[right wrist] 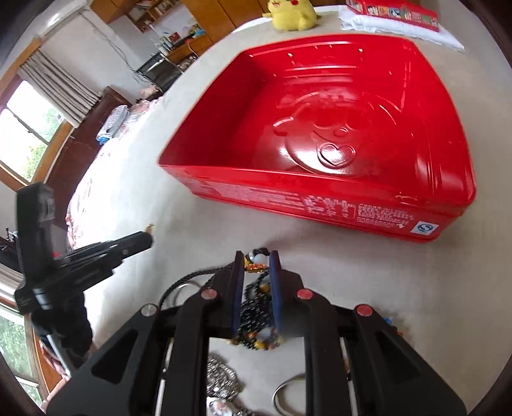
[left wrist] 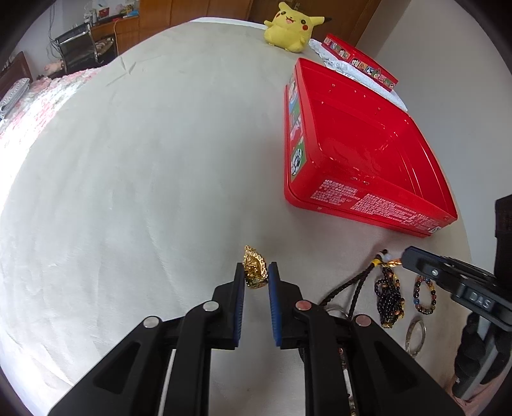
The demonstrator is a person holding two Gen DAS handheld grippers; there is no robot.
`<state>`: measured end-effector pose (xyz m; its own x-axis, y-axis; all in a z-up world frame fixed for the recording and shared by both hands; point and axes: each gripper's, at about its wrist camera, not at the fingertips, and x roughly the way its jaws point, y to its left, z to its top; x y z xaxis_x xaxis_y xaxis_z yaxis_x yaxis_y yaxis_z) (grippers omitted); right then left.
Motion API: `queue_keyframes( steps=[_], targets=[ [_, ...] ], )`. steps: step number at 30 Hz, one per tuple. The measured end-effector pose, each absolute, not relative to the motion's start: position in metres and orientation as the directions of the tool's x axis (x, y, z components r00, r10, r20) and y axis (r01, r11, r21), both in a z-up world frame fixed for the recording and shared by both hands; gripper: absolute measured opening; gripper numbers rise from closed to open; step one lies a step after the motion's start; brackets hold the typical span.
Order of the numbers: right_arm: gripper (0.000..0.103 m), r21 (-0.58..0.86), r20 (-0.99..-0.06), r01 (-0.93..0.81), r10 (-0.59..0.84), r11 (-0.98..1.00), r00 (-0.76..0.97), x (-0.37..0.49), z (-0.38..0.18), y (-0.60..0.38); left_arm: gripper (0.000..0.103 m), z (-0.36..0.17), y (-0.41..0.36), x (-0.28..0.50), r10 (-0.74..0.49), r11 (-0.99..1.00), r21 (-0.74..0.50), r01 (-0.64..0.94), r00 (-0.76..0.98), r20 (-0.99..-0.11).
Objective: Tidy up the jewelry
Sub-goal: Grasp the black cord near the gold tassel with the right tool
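Jewelry lies on a cream bed cover (left wrist: 144,176), split between the two claws and a small heap at the near edge. The left claw (left wrist: 256,272) is clamped on a gold ornament (left wrist: 254,267), its blue pads (left wrist: 273,288) pressing the piece from both sides above the cover. The right claw (right wrist: 256,262) has closed on a beaded tassel strand (right wrist: 254,259) with a gold knot and a pale bead at the tip; a bunch of dark and amber beads (right wrist: 256,332) hangs blurred between its jaws. In the left wrist view the right claw enters from 3 o'clock, its tip at the same gold knot, with a braided dark cord (left wrist: 358,284) trailing toward 7 o'clock.

On the cover below it lie a multicoloured bead bracelet (left wrist: 425,296) and a silver bangle (left wrist: 416,337) at about 4 o'clock. The right wrist view shows a silver chain piece (right wrist: 220,374) and a metal ring (right wrist: 288,396) near 6 o'clock.

An open red tin (right wrist: 320,188) sits at 1 o'clock of both claws, well apart from the jewelry, its embossed floor bare. Its red lid (left wrist: 360,60) rests on a white cloth (left wrist: 352,70) beyond, beside a yellow plush toy (left wrist: 289,27).
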<state>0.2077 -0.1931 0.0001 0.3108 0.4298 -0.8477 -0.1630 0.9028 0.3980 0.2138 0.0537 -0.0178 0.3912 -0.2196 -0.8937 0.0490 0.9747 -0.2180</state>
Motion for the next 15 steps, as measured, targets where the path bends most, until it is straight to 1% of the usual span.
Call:
queue_keyframes(
  steps=[6, 8, 15],
  targets=[
    [0.015, 0.412, -0.855, -0.131, 0.432, 0.902, 0.287, 0.216, -0.011, -0.192, 0.014, -0.019, 0.053, 0.214, -0.218, 0.975, -0.215, 0.051, 0.386, -0.896],
    [0.018, 0.419, -0.853, -0.120, 0.436, 0.900, 0.286, 0.218, -0.014, -0.190, 0.014, -0.019, 0.053, 0.215, -0.218, 0.975, -0.216, 0.051, 0.385, -0.897],
    [0.019, 0.434, -0.859, -0.093, 0.443, 0.896, 0.257, 0.223, -0.026, -0.191, 0.014, -0.021, 0.053, 0.217, -0.221, 0.975, -0.217, 0.052, 0.379, -0.899]
  ],
)
